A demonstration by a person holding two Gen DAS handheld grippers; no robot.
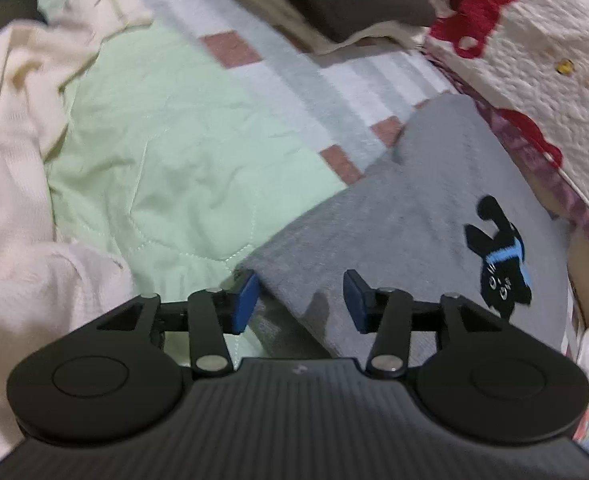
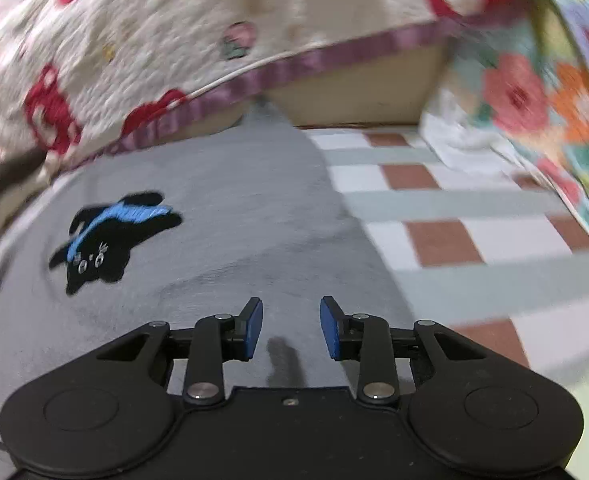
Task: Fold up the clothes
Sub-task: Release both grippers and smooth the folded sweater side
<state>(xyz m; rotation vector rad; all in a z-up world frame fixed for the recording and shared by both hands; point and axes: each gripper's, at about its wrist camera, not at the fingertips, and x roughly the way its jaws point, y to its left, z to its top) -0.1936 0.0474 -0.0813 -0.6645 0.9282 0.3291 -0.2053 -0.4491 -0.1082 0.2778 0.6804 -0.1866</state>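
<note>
A: What is shown in the left wrist view?

B: The left gripper (image 1: 300, 302) is seen with its fingers spread apart and nothing grasped. The grey garment (image 1: 434, 208) is spread flat ahead of and between the fingers, its near edge lying just under them, with the black cat patch (image 1: 500, 252) beyond the right finger. A green quilt (image 1: 166, 128) is seen beyond the left finger, and a cream garment (image 1: 18, 184) further out on that side.

A: And the right wrist view?

B: The right gripper (image 2: 291, 328) is likewise released, fingers apart. The same grey garment (image 2: 222, 208) is spread under and ahead of them; the checked sheet (image 2: 474, 208) is seen past the right finger.

A: What could go wrong?

B: If only the top layer were pinched, the fold might come out skewed. A low approach could catch the quilt or sheet along with the edge. Uneven lifting by the two grippers might wrinkle the cloth.
</note>
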